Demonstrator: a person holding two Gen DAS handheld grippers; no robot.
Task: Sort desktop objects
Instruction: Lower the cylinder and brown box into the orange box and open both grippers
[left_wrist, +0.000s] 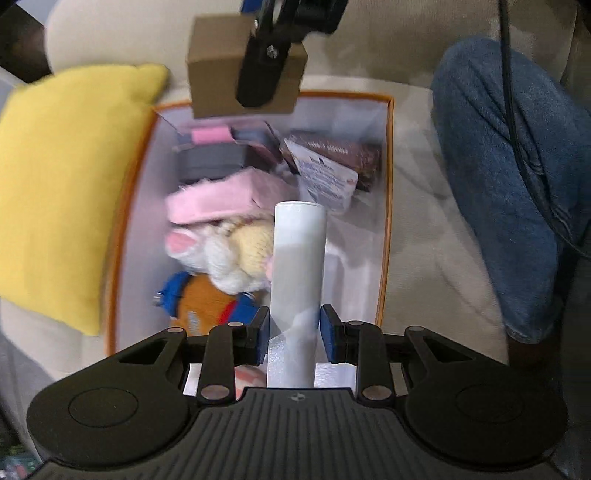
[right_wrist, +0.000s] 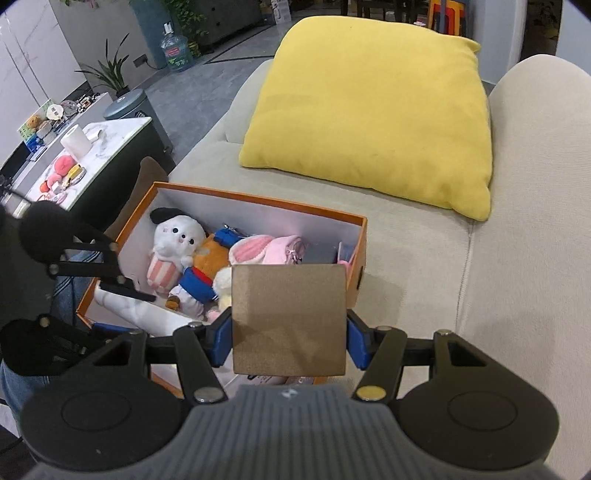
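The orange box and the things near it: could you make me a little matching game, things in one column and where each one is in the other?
Things:
1. white tube
2. brown cardboard box
3. yellow cushion
4. white plush toy

Places:
A. lying in the orange box
B. on the sofa
C. in the left gripper
D. in the right gripper

Pairs: 1-C, 2-D, 3-B, 4-A
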